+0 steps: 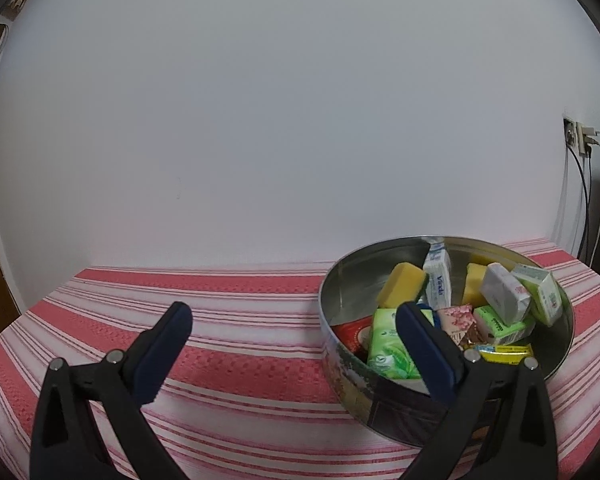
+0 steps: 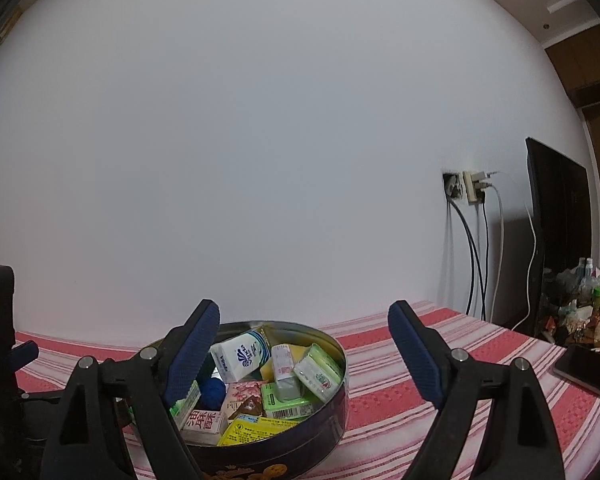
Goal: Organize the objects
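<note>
A round metal tin (image 1: 342,280) (image 2: 332,412) stands on the red and white striped cloth, filled with small packets, yellow sponges (image 1: 402,284) and tissue packs (image 2: 242,354). My left gripper (image 1: 294,316) is open and empty, its right finger over the tin's near rim, its left finger above bare cloth. My right gripper (image 2: 304,320) is open with nothing between its fingers; its left finger overlaps the tin's left side, its right finger hangs over the cloth. The left gripper's blue fingertip (image 2: 24,352) shows at the left edge of the right wrist view.
A white wall runs close behind the table. A wall socket with cables (image 2: 474,188) and a dark monitor (image 2: 556,236) stand at the right. A phone (image 2: 588,372) lies on the cloth's right edge, beside clutter of bottles (image 2: 588,292).
</note>
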Action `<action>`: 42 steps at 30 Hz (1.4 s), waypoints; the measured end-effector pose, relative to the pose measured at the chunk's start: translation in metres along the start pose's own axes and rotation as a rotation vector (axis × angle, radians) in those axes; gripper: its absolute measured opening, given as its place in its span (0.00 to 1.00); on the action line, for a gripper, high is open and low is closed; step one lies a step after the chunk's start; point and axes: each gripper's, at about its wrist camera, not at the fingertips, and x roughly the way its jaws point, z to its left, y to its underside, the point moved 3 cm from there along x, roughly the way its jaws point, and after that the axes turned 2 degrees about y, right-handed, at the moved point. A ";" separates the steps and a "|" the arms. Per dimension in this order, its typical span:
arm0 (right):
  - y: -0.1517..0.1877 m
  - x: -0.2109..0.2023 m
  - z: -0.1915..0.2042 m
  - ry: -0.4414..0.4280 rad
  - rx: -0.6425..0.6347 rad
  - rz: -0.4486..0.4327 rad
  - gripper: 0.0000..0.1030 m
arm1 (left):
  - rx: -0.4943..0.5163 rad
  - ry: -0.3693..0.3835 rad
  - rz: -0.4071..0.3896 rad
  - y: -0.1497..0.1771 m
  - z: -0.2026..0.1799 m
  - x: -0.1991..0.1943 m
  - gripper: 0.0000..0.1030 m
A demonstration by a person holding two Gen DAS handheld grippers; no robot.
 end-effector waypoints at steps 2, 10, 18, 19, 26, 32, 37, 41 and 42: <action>-0.001 -0.005 0.001 0.008 -0.002 -0.020 0.87 | -0.011 0.004 -0.001 0.000 0.002 -0.001 1.00; -0.004 -0.013 0.007 -0.015 -0.011 -0.045 0.94 | -0.037 0.027 0.043 0.004 0.004 0.004 1.00; -0.001 -0.004 0.011 -0.071 -0.005 0.041 0.95 | -0.036 0.045 0.055 0.002 -0.001 0.002 1.00; -0.001 -0.005 0.013 -0.069 -0.007 0.049 0.95 | -0.037 0.047 0.054 0.002 -0.001 0.001 1.00; 0.003 0.001 0.017 -0.093 -0.028 0.100 0.95 | -0.026 0.053 0.053 0.001 -0.005 -0.001 1.00; 0.005 0.002 0.018 -0.099 -0.034 0.106 0.95 | -0.026 0.048 0.067 0.004 -0.004 0.000 1.00; 0.006 0.004 0.017 -0.092 -0.027 0.113 0.95 | -0.047 0.052 0.080 0.006 -0.001 0.002 1.00; 0.006 0.006 0.016 -0.096 -0.030 0.115 0.95 | -0.052 0.054 0.094 0.007 -0.001 0.003 1.00; 0.006 0.006 0.016 -0.096 -0.030 0.116 0.95 | -0.051 0.054 0.095 0.007 -0.001 0.003 1.00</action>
